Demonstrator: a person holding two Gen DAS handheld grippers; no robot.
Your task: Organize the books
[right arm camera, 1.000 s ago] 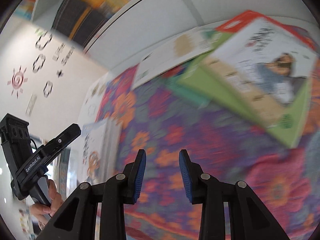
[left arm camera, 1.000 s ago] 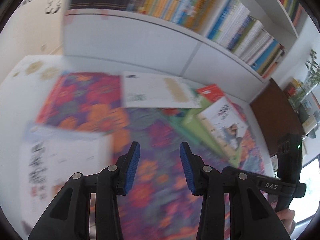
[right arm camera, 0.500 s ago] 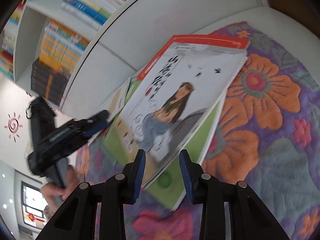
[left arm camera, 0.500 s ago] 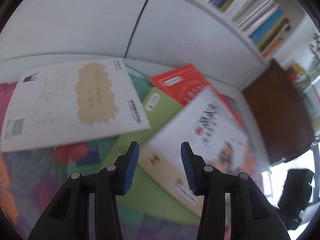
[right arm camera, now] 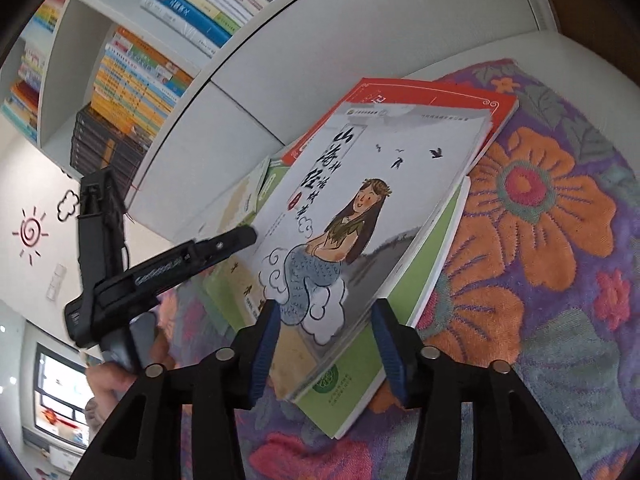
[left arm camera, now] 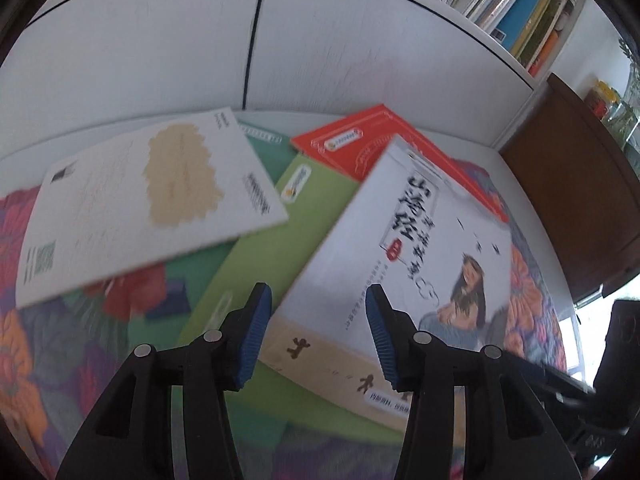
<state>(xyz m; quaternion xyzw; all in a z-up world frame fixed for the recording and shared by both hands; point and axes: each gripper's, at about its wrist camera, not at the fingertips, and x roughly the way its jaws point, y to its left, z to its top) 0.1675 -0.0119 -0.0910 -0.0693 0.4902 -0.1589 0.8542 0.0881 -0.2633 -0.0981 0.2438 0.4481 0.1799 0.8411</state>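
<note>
While both sets of blue-padded jaws are opening, the left gripper [left arm camera: 316,336] hangs over the near left corner of the mermaid book [right arm camera: 360,216] and the right gripper [right arm camera: 326,344] straddles its near right corner; neither pair of pads presses on the cover, so nothing is held. That book lies on top of a green book [right arm camera: 404,308] and a red book [left arm camera: 352,144] on the flowered cloth [right arm camera: 560,240], with a white book [left arm camera: 152,200] to the left, near the white cabinet [left arm camera: 160,48].

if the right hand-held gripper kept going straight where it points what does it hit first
Most likely the mermaid-cover book, near its lower corner. The right hand-held gripper, jaws opening, frames that corner without touching it; depth is hard to judge.
</note>
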